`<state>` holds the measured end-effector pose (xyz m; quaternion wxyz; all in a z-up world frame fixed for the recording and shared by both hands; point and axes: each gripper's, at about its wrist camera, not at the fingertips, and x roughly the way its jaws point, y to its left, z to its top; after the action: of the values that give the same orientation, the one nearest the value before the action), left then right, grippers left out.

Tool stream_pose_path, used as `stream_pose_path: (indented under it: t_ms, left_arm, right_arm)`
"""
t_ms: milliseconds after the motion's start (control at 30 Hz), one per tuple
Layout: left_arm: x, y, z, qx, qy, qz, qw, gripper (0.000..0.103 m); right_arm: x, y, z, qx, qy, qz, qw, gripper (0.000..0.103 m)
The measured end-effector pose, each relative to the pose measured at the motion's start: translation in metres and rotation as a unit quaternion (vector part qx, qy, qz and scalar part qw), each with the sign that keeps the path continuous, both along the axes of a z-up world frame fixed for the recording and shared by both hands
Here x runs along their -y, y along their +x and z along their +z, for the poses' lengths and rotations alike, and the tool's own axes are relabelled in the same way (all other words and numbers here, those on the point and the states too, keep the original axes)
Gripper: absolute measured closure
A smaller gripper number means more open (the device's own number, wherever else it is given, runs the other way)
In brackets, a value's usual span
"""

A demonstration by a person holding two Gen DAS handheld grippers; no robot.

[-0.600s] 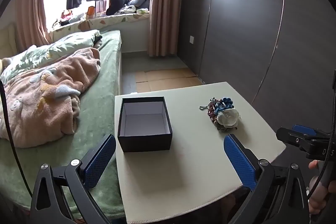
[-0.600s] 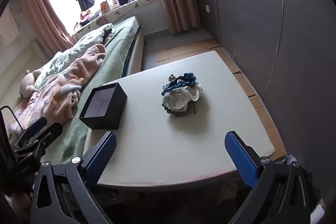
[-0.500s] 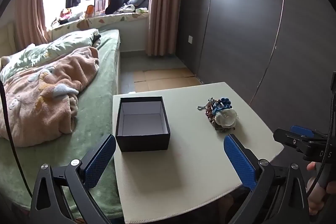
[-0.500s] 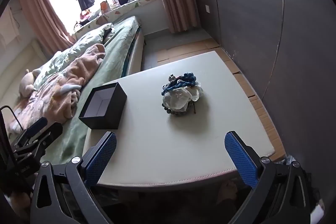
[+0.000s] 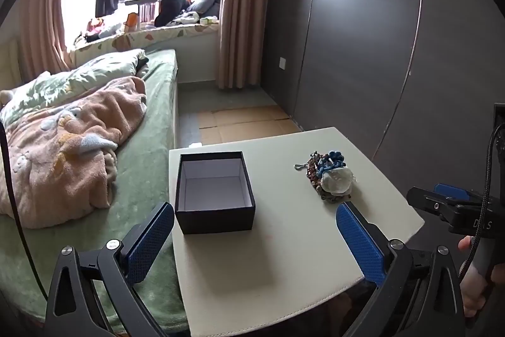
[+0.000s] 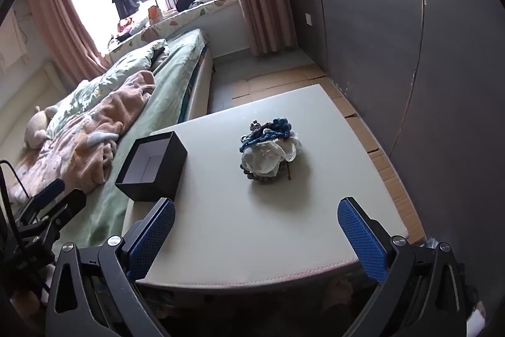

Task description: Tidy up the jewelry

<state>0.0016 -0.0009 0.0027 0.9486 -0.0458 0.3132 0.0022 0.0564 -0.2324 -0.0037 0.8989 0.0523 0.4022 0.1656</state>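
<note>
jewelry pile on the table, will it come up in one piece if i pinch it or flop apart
The jewelry pile looks like tangled bead strands around a crumpled clear bag, so it will probably sag and trail loose ends. Strands may slip free or snag. It looks light, and pushing it would likely smear it across the table rather than roll it.

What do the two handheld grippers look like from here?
Both the left gripper and the right gripper have black angular frames with silver screws and blue, cross-hatch textured finger pads. A black cable runs along the right one, whose body carries white lettering.
</note>
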Motion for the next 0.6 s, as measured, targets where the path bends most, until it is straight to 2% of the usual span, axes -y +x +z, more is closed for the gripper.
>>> stream_pose_path:
  t_ms: [600]
  left_arm:
    - [0.0005,-0.0035,0.0013,0.006,0.000,-0.008,0.9999,0.001]
  right_arm:
    - [-0.0078,-0.0057,0.0032,0.027,-0.023,0.010,0.999,0.000]
